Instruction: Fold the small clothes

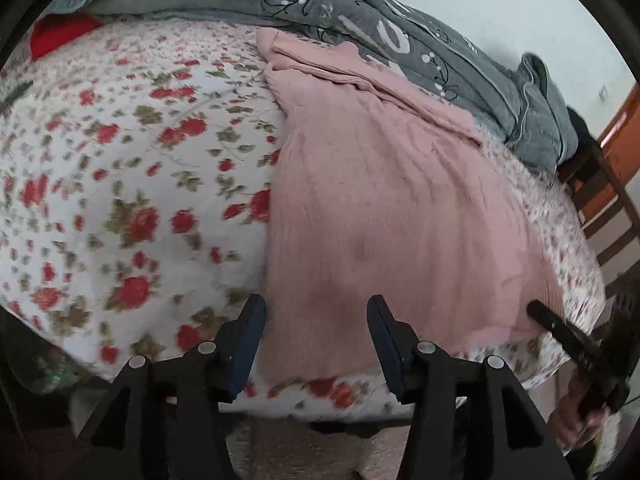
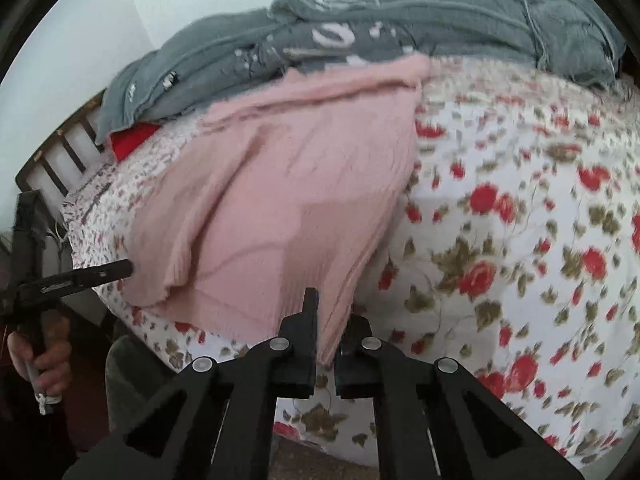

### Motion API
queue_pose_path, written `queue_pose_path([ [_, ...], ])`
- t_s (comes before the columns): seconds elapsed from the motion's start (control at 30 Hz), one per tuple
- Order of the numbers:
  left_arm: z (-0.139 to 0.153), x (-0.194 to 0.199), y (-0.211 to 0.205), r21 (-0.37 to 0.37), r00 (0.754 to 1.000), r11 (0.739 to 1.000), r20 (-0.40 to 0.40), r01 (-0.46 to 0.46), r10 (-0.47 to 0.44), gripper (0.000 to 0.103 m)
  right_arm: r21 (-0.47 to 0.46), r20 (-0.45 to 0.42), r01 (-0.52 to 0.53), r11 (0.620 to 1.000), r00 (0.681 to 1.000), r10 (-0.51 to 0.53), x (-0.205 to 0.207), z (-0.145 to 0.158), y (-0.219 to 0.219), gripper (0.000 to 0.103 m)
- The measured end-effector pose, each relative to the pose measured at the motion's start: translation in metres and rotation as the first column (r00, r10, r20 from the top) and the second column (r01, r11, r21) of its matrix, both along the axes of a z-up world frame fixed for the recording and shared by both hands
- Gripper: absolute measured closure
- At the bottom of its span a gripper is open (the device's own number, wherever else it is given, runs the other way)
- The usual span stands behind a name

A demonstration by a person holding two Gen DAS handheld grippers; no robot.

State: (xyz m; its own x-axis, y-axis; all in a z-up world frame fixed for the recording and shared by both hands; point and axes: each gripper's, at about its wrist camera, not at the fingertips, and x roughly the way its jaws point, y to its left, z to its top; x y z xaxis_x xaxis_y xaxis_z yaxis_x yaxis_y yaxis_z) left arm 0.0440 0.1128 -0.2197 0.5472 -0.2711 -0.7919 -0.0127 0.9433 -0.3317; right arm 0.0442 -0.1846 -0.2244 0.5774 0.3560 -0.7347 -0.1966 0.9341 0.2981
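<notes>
A pink knit garment (image 1: 392,208) lies spread on the floral bedsheet (image 1: 120,184), reaching from the grey quilt down to the near edge of the bed. My left gripper (image 1: 316,312) is open over the garment's near left edge, pads apart, with cloth below the gap. In the right wrist view my right gripper (image 2: 334,320) is shut on the near right corner of the pink garment (image 2: 288,200), and a fold of cloth runs down between its fingers. The right gripper (image 1: 534,310) shows at the garment's right corner. The left gripper (image 2: 124,268) shows at its left edge, held by a hand (image 2: 48,352).
A rumpled grey quilt (image 1: 360,20) with white print lies along the far side of the bed. A red cloth (image 1: 60,36) sits at the far left. A wooden slatted frame (image 1: 612,184) stands beyond the bed's right end. The floor shows below the bed's near edge.
</notes>
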Motion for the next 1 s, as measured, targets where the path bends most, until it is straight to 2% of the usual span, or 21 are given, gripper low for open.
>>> queue_pose_path([
  [0.03,-0.003,0.004,-0.001,-0.004,1.0,1.0,-0.016,-0.012,0.012,0.054,-0.003,0.033,-0.001,1.0,0.999,0.001,-0.003,0.006,-0.001,0.097],
  [0.1,-0.008,0.008,-0.002,0.022,0.999,0.999,-0.032,-0.044,0.044,0.074,0.009,0.08,-0.005,1.0,0.997,0.004,-0.01,0.017,-0.006,0.098],
  [0.13,-0.009,0.009,-0.002,0.047,0.998,0.998,-0.037,-0.05,0.052,0.088,0.02,0.101,-0.007,1.0,0.995,0.005,-0.013,0.024,-0.011,0.098],
  [0.17,-0.009,0.009,0.0,0.044,0.998,0.998,-0.037,-0.046,0.047,0.093,0.027,0.116,-0.005,1.0,0.993,0.001,-0.015,0.029,-0.016,0.098],
  [0.3,0.004,0.004,0.018,-0.032,0.999,0.999,-0.015,-0.036,0.036,0.095,0.073,0.121,0.024,0.997,0.992,-0.033,-0.014,0.037,-0.04,0.099],
  [0.37,0.012,0.0,0.028,-0.041,1.0,0.999,0.008,-0.028,0.029,0.095,0.11,0.11,0.024,0.994,0.993,-0.036,-0.015,0.038,-0.051,0.099],
  [0.47,0.018,-0.006,0.037,-0.041,1.0,0.999,0.014,-0.017,0.017,0.095,0.108,0.108,0.002,0.994,0.994,-0.013,-0.02,0.036,-0.05,0.099],
  [0.57,0.006,-0.004,0.037,-0.015,1.0,1.0,-0.012,-0.01,0.009,0.095,0.057,0.073,-0.003,0.998,0.997,-0.001,-0.022,0.015,-0.042,0.099],
  [0.63,-0.007,-0.001,0.034,-0.015,0.999,1.0,-0.04,-0.005,0.004,0.094,0.029,0.01,0.022,0.999,1.0,-0.022,-0.016,-0.009,-0.039,0.099],
  [0.7,-0.013,-0.001,0.03,0.007,0.999,1.0,-0.043,-0.004,0.004,0.094,0.029,-0.016,0.037,0.999,0.999,-0.037,-0.014,-0.021,-0.04,0.099],
  [0.8,-0.011,-0.002,0.027,0.035,0.999,0.999,-0.051,0.0,0.002,0.091,0.029,-0.013,0.029,0.999,1.0,-0.029,-0.016,-0.016,-0.039,0.096],
  [0.87,-0.011,-0.003,0.026,0.055,0.998,0.998,-0.06,0.006,-0.003,0.078,0.005,-0.029,0.017,1.0,0.999,-0.017,-0.017,-0.014,-0.04,0.091],
  [0.97,-0.006,-0.009,0.027,0.039,0.999,0.999,-0.035,0.031,-0.029,0.075,0.046,-0.062,0.019,0.999,0.998,-0.016,-0.017,-0.008,-0.049,0.09],
  [1.0,-0.005,-0.012,0.027,0.033,0.999,0.999,-0.026,0.039,-0.038,0.073,0.057,-0.062,0.024,0.998,0.998,-0.02,-0.018,-0.005,-0.053,0.086],
])
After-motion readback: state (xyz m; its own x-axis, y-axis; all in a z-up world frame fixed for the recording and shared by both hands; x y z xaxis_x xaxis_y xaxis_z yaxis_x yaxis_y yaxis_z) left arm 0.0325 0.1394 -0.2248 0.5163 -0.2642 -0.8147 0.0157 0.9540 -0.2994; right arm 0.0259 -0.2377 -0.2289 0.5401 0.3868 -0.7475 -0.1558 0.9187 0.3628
